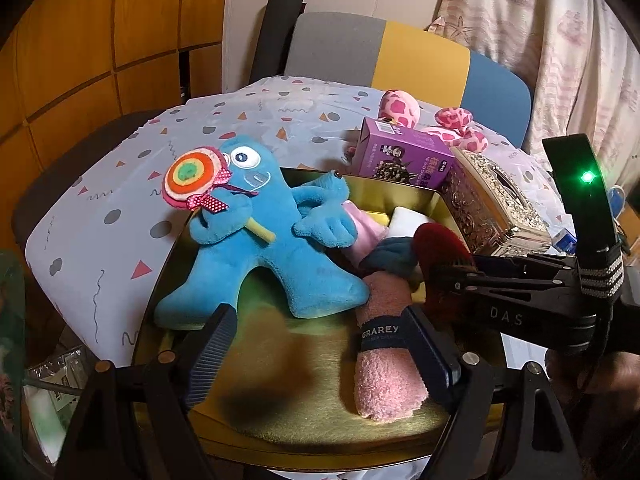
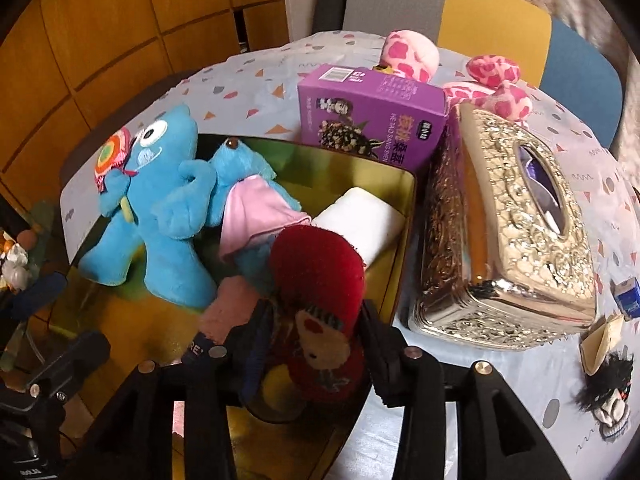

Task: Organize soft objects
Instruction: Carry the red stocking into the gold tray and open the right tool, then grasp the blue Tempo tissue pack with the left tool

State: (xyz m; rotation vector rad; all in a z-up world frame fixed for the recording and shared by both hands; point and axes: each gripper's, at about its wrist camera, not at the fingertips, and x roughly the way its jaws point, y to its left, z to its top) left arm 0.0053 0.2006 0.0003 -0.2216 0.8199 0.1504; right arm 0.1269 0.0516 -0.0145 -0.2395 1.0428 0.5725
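A gold tray [image 1: 312, 408] holds a blue plush with a lollipop [image 1: 256, 236], a second blue plush with a pink cloth [image 2: 256, 208], a white block [image 2: 360, 220] and a rolled pink towel [image 1: 388, 364]. My left gripper [image 1: 320, 348] is open over the tray, its right finger touching the pink towel, holding nothing. My right gripper [image 2: 316, 340] is shut on a red plush toy [image 2: 320, 280] above the tray's right side; it also shows in the left wrist view [image 1: 444, 252].
A purple box [image 2: 372, 116] and an ornate silver tissue box [image 2: 504, 220] stand beside the tray. A pink spotted plush [image 2: 412, 56] lies behind them. A small black-haired doll [image 2: 608, 396] lies at the right on the patterned tablecloth [image 1: 120, 184]. A chair [image 1: 400, 52] stands beyond.
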